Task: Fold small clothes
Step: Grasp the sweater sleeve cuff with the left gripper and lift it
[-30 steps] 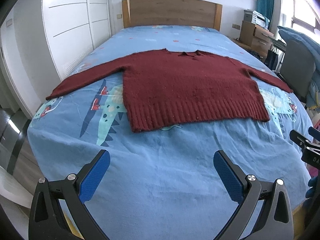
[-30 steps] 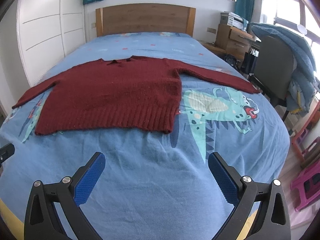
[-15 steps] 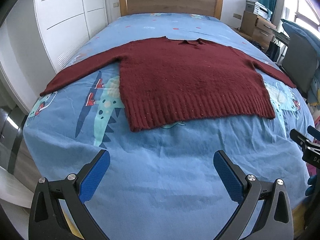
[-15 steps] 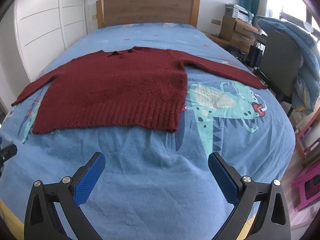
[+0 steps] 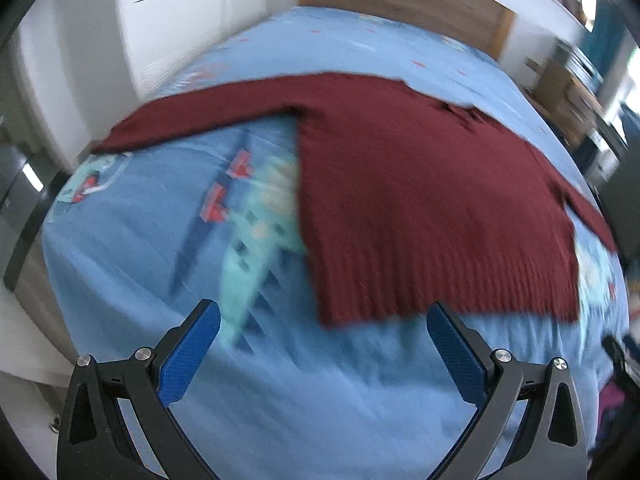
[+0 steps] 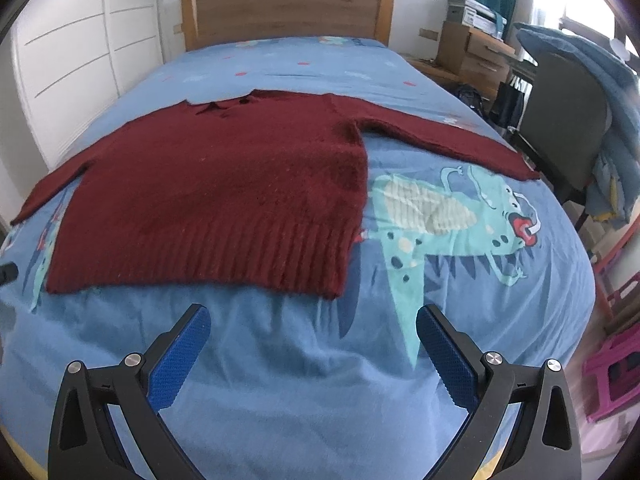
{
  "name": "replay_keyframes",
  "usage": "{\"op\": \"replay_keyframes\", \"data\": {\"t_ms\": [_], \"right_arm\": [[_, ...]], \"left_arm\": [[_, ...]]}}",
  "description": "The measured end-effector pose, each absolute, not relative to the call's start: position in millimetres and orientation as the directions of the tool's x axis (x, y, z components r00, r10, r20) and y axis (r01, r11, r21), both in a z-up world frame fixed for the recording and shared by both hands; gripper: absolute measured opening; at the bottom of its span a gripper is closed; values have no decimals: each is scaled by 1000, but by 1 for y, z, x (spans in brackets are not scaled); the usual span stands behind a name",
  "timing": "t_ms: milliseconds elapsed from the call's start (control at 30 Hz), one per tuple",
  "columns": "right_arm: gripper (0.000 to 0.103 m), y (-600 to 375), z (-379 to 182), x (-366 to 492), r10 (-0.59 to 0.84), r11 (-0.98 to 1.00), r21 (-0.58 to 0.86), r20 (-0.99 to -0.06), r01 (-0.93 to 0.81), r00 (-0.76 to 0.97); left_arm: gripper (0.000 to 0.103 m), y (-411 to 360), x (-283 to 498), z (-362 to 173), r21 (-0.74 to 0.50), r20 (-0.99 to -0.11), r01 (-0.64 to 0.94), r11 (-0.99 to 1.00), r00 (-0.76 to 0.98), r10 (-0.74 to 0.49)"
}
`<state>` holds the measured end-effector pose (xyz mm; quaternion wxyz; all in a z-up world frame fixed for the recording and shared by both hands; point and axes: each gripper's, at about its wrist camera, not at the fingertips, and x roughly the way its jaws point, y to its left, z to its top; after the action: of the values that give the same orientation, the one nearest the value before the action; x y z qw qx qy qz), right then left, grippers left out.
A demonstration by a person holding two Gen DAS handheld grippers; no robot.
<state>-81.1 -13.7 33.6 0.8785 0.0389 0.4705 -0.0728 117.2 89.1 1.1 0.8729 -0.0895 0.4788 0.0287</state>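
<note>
A wide bed covered by a soft, wrinkled blue sheet (image 6: 280,380) printed with a teal cartoon dragon (image 6: 452,216) fills both views, its flat wooden headboard (image 6: 288,12) at the far end. A dark red ribbed-hem knitted sweater (image 6: 224,184) lies spread flat across the middle, sleeves stretched left and right. Nearest, the left gripper (image 5: 323,322) and right gripper (image 6: 313,326) hover with blue textured pads (image 6: 180,360) spread wide, holding nothing.

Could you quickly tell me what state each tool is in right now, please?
Left tool: open, holding nothing, above the bed near the sweater hem.
Right tool: open, holding nothing.
</note>
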Motion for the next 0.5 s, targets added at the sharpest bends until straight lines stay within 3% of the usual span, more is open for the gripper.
{"op": "replay_keyframes", "data": {"t_ms": [500], "right_arm": [[103, -32, 17, -37, -102, 976, 8, -866, 218, 489]], "left_arm": [[102, 250, 239, -12, -217, -832, -491, 844, 545, 103]]}}
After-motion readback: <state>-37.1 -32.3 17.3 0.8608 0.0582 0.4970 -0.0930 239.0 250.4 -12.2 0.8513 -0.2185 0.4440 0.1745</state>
